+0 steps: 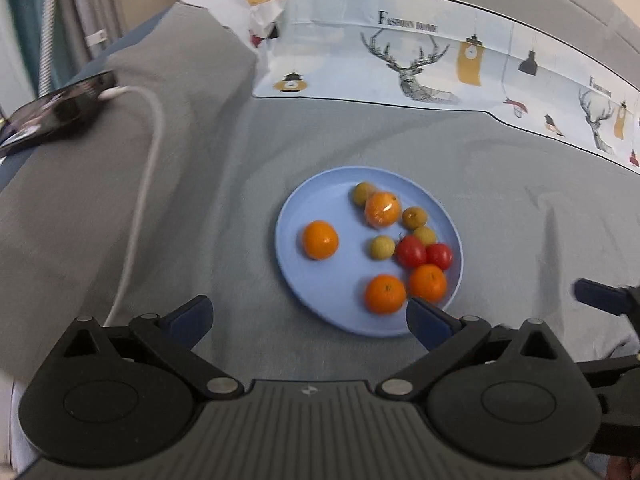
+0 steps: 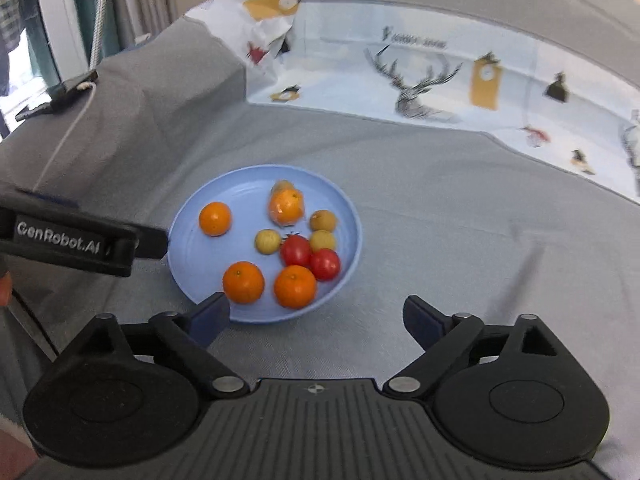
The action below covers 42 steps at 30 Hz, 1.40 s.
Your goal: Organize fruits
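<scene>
All the fruit sits on the blue plate (image 1: 320,312) at the centre of the frame: four oranges (image 1: 320,240), two red tomatoes (image 1: 411,251) touching each other, and four small yellow-brown fruits (image 1: 382,247). None lies loose on the grey cloth (image 1: 224,184), so the gathering looks done. The left gripper (image 1: 308,316) and right gripper (image 2: 316,318) both stand wide open and empty at the lower edge. A phone (image 1: 52,114) with its cable lies upper left.

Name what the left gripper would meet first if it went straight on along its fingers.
Probably the grey cloth just left of the blue plate: the open left gripper points down at bare cloth, its right finger over the plate's rim. Depth is uncertain.
</scene>
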Each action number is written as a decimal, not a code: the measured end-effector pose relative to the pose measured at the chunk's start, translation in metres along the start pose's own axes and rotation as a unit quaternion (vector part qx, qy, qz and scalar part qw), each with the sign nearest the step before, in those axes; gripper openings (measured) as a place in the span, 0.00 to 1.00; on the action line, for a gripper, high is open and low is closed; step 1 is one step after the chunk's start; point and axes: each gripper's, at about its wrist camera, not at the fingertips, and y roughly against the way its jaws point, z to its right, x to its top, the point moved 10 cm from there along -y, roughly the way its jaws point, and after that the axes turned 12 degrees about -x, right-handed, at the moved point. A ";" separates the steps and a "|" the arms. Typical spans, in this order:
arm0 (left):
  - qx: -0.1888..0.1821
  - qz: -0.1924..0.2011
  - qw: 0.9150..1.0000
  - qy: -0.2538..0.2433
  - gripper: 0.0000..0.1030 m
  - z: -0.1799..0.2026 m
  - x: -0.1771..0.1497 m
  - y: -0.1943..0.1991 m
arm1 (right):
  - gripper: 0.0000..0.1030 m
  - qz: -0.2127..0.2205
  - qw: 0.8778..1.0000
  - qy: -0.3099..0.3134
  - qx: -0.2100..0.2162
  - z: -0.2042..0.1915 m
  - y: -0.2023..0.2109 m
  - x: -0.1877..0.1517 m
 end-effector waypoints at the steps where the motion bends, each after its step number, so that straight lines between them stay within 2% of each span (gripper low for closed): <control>1: 0.001 0.001 1.000 0.004 1.00 0.000 -0.004 0.005 | 0.94 0.004 1.000 -0.007 -0.006 0.002 0.007 -0.003; 8: 0.009 0.024 1.000 0.007 1.00 0.005 -0.019 0.036 | 0.94 0.033 0.998 -0.037 -0.026 0.011 0.040 -0.014; 17: 0.011 0.042 0.999 -0.005 1.00 0.018 -0.023 0.057 | 0.97 0.073 0.997 -0.029 -0.027 0.011 0.071 -0.016; 42: 0.035 0.053 0.997 -0.033 1.00 0.026 -0.032 0.072 | 0.99 0.089 0.995 -0.026 -0.028 0.011 0.090 -0.022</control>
